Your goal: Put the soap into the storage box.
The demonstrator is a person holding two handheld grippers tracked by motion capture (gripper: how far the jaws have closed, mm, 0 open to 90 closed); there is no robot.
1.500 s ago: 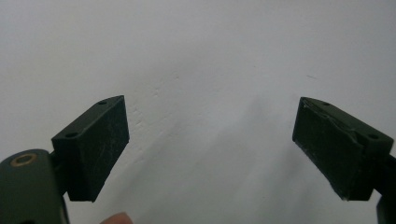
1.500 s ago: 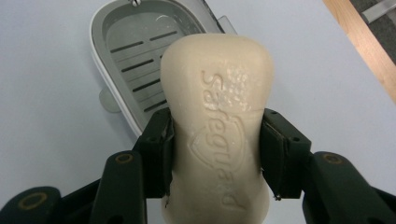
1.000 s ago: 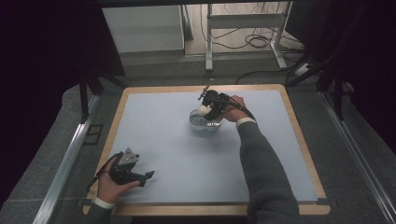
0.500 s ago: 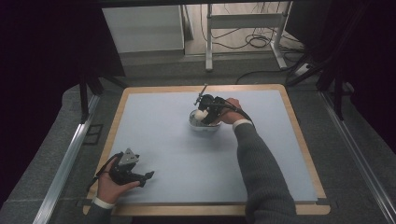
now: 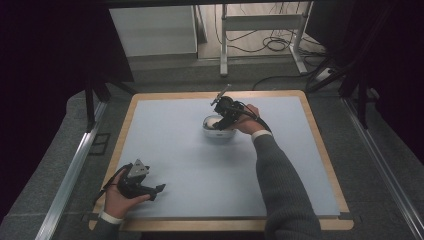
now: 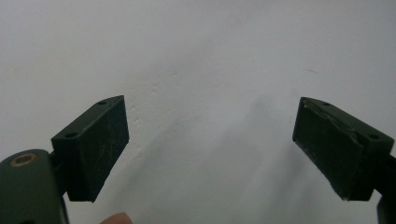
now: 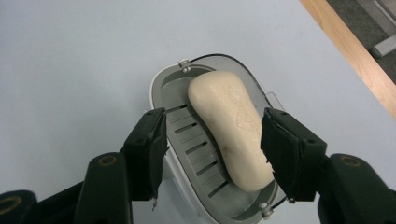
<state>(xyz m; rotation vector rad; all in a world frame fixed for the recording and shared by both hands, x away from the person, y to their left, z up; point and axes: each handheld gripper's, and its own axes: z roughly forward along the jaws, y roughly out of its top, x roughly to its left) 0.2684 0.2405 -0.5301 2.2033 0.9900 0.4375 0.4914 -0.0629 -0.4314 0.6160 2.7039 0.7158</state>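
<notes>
A pale bar of soap (image 7: 229, 126) lies in a grey slotted soap dish (image 7: 196, 154) with a clear lid rim, near the middle of the blue mat (image 5: 175, 145). My right gripper (image 7: 215, 121) hangs over the dish (image 5: 218, 132), pointing down. Its jaws have just been opening and stand apart on either side of the soap. The left pad is clear of the bar; the right pad sits close beside it. My left gripper (image 5: 157, 189) rests at the mat's near left corner, open, with bare mat between its fingers (image 6: 93, 144).
A wooden border (image 5: 320, 135) frames the mat. Dark carpet and metal rails (image 5: 70, 170) run along both sides. Table legs and cables (image 5: 270, 45) lie on the floor beyond the far edge.
The right hand has shifted slightly over the dish. The left hand has stayed put.
</notes>
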